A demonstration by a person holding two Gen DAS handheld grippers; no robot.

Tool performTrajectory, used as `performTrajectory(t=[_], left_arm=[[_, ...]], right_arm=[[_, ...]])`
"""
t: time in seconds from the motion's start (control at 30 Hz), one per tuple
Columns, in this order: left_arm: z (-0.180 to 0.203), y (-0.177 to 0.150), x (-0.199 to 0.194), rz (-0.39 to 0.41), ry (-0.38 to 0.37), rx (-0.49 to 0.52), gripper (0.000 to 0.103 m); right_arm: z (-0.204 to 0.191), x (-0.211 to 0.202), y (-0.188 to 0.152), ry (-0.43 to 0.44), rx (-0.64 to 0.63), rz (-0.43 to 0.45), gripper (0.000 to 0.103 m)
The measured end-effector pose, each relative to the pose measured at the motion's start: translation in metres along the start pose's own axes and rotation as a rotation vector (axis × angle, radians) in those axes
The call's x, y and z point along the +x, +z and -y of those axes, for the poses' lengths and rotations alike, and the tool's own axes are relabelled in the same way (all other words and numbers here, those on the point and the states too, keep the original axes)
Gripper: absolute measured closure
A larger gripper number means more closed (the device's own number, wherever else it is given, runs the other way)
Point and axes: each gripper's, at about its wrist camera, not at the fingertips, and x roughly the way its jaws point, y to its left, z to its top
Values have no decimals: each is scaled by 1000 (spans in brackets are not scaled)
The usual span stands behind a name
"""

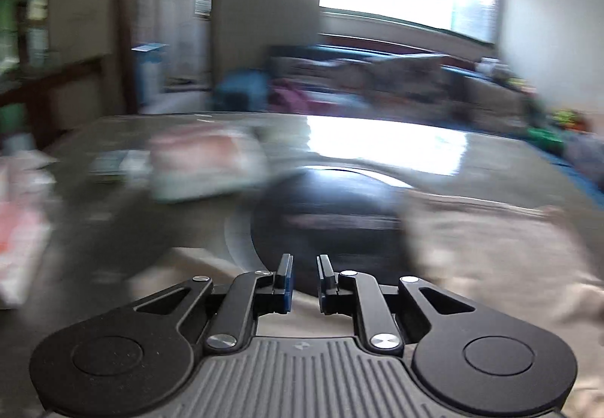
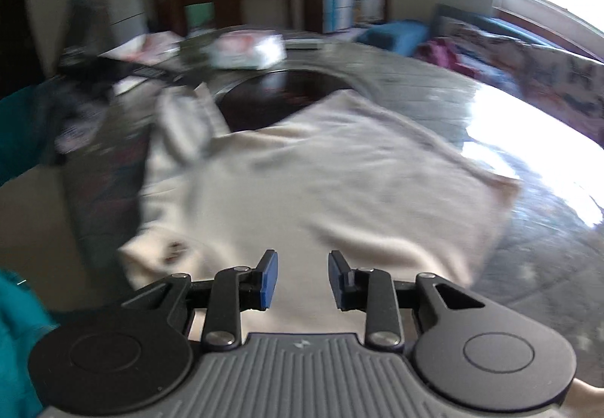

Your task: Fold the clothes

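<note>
Risk first: heavy blur in both views, so easy to misjudge an edge and pinch two layers, or drag the cream garment toward the worktop rim at 9 o'clock, where one corner already sits close. Left gripper empty, jaws parted by a narrow gap, low over cloth at 6 o'clock. Right gripper empty too, jaws released wider, hovering above the near hem. Garment spread mostly flat mid-worktop, soft and rumpled, a bunched fold at 10 o'clock, far edge overlapping the dark round inset at 12 o'clock.
</note>
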Motion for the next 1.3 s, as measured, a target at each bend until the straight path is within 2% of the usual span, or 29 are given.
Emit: performTrajectory(t=[0.13,0.27,0.4,0.53,0.77,1.07,1.13,1.3], left_arm=[[51,-3,13,-61,-193,41,88],[87,-12,30,-107,-272,104,88],[91,-18,48,-160,-259,108,88],[87,-15,51,-161,-253,102,87],[82,-4,64,-176,-249,107,87],[77,10,84,-190,-235,120,81],[76,15,88,-193,-222,121,75],[81,31,104,-182,-219,120,75]], right_arm=[[33,10,-5,-69,91,-21,74],[49,14,-19,-105,124,-73,74],[53,7,-18,-101,115,-68,74],[61,6,-10,-91,129,-33,74],[83,19,-7,-107,167,-59,74],[111,36,11,-122,171,-82,75],[116,39,16,-134,169,-75,75],[133,53,31,-156,175,-54,75]])
